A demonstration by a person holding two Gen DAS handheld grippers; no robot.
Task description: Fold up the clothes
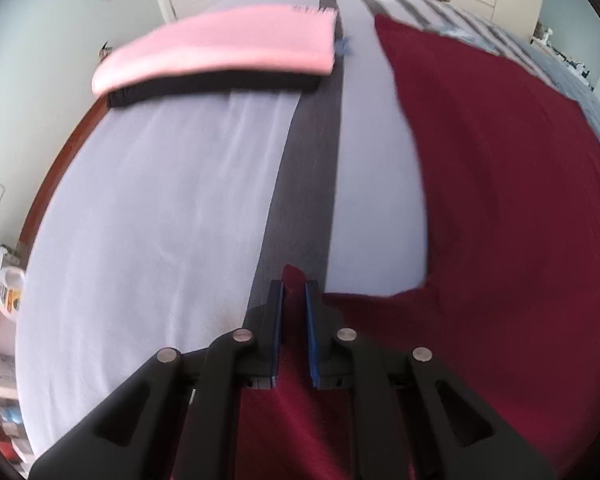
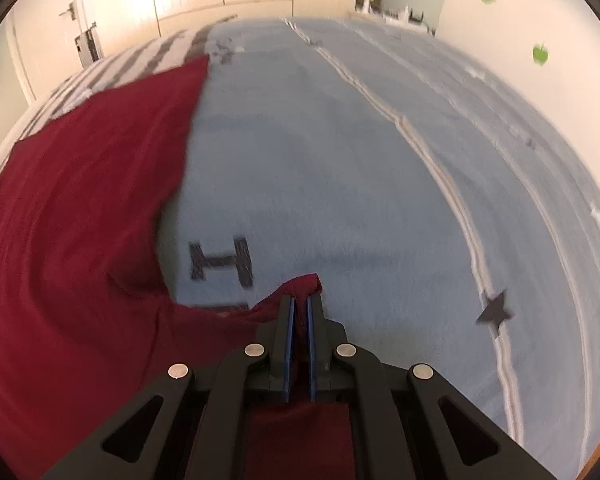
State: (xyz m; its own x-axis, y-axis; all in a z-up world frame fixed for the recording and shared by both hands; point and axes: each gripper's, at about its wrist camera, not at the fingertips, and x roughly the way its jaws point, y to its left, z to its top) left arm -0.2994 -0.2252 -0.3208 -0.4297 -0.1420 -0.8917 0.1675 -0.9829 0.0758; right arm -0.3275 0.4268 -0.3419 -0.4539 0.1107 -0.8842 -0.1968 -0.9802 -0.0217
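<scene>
**Two grippers pinch a maroon garment on the bed**

The left gripper (image 1: pixel 294 286) clamps a corner of the maroon garment (image 1: pixel 500 200), and the right gripper (image 2: pixel 299 300) pinches another corner, jaws almost together. The cloth lies spread across the bed (image 1: pixel 160 200). A folded pink garment (image 1: pixel 228 48) sits atop a folded black one (image 1: pixel 212 88) near the bed's far left edge, well apart.

A dark red garment (image 1: pixel 500 200) is seen; a pink fold (image 1: pixel 228 48) on black; a light blue blanket (image 2: pixel 340 160), white-striped, black-starred.
</scene>
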